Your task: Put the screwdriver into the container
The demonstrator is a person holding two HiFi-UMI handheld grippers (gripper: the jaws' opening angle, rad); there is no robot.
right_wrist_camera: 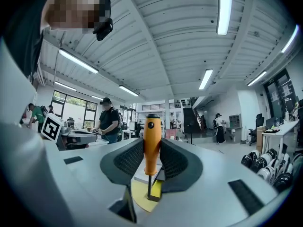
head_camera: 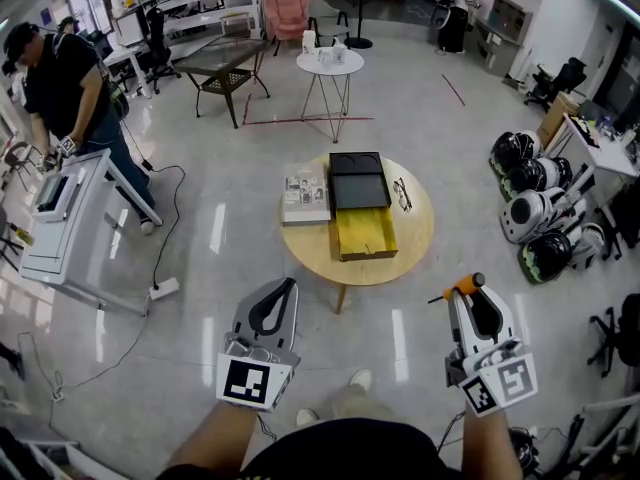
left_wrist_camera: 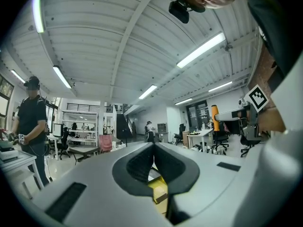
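The left gripper, at 7 o'clock from the round desk, has its fingers pressed together, with nothing between them. The yellow container lies on the desk. At 5 o'clock, the right gripper pinches the orange screwdriver by its handle.

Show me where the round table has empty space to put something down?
On the round table, bare wood shows at the near left, below the white box and left of the yellow container, and at the near right, below the small dark item. The middle and back are crowded: white box, black tray and yellow container sit close together.
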